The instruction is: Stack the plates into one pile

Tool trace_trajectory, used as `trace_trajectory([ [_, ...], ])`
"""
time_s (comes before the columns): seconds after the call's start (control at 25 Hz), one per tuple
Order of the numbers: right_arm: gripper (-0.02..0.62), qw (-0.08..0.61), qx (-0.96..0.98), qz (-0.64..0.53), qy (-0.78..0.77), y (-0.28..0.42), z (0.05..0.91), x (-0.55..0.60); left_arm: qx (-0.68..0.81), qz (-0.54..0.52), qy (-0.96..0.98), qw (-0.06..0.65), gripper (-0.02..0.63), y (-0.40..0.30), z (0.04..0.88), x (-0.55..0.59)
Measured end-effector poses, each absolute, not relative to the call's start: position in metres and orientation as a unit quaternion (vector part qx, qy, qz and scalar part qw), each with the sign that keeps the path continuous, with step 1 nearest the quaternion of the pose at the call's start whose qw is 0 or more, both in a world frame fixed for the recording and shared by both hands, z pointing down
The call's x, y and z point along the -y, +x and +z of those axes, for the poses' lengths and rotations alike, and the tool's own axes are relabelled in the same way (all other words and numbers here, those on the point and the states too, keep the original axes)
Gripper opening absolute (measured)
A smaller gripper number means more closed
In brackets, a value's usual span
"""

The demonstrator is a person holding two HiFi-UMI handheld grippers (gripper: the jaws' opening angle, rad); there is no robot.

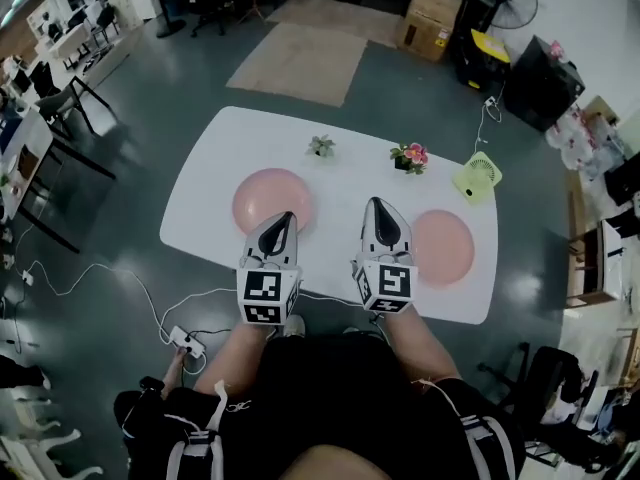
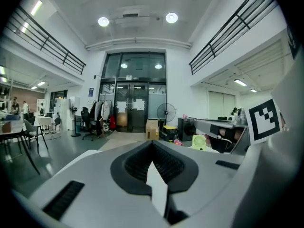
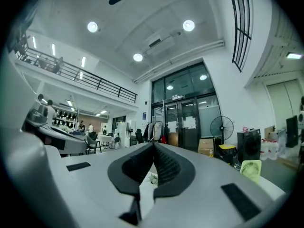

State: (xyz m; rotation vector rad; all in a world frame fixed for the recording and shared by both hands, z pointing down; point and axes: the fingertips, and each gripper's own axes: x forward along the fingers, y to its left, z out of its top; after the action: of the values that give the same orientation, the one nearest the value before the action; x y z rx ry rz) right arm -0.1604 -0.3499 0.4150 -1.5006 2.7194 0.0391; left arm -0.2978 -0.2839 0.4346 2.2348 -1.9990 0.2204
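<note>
A person's forearms reach out from dark clothing, each hand carrying a gripper above the near edge of a white oval table (image 1: pixel 340 183). The left gripper (image 1: pixel 289 216) has its jaws pressed together with nothing between them. The right gripper (image 1: pixel 377 203) is the same, tips meeting and empty. Both point out across the room, not down at the tabletop.

The stacking does not appear to have started. The left pink plate (image 1: pixel 262 196) lies flat on the table just beyond the left gripper. The right pink plate (image 1: pixel 448 248) lies flat near the table's right end, well apart from the first. Neither plate is held or lifted.

What seems to be left is the whole job: picking one plate up and setting it on the other.
</note>
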Motion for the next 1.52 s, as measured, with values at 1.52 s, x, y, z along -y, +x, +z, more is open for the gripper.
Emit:
trace_trajectory([
  [1.52, 0.227, -0.004, -0.804, -0.094, -0.587, 0.4, 0.516, 0.361, 0.609, 0.089, 0.784, 0.079, 0.014, 0.221, 0.469, 0.275],
])
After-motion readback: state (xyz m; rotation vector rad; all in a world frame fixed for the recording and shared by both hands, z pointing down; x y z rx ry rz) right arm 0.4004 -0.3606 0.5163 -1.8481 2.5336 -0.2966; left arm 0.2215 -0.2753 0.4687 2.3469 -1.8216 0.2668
